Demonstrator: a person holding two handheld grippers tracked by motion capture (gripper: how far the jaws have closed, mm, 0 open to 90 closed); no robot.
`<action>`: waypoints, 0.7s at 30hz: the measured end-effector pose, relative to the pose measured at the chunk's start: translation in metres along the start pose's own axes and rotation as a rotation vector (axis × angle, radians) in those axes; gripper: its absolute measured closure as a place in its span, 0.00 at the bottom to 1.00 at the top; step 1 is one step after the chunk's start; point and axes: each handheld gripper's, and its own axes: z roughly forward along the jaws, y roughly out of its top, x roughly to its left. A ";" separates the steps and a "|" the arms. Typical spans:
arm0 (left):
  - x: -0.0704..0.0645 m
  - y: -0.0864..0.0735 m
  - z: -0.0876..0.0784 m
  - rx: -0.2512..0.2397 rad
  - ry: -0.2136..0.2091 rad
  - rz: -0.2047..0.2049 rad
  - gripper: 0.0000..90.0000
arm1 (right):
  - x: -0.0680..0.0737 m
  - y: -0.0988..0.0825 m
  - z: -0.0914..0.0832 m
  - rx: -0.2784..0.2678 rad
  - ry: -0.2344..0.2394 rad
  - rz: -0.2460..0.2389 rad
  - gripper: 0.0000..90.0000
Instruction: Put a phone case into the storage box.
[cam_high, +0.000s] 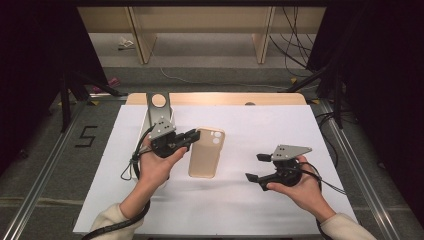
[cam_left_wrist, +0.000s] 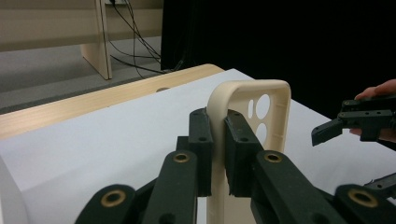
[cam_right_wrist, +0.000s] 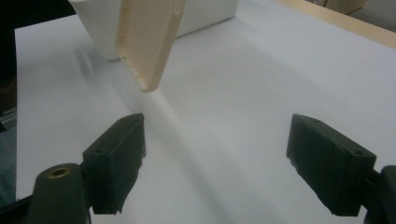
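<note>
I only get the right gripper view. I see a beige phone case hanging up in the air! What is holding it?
Observer: The left tool has it, its jaws shut on one long edge of the phone case.
Operator: Is my tool touching it?
Observer: No. The right tool is off to the side in the high view, jaws wide, nothing between them.
Operator: Does the case have holes?
Observer: Yes, the left gripper view shows round camera holes near its top end.
</note>
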 end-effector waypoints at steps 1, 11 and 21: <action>0.000 0.000 0.000 -0.001 0.001 0.000 0.91 | 0.000 -0.001 -0.001 -0.005 -0.004 0.005 0.23; 0.008 0.008 -0.009 -0.029 0.022 0.017 0.91 | -0.004 -0.003 -0.005 -0.019 -0.020 0.019 0.20; 0.018 0.024 -0.022 -0.076 0.035 0.023 0.91 | -0.005 -0.004 -0.005 -0.018 -0.017 0.033 0.18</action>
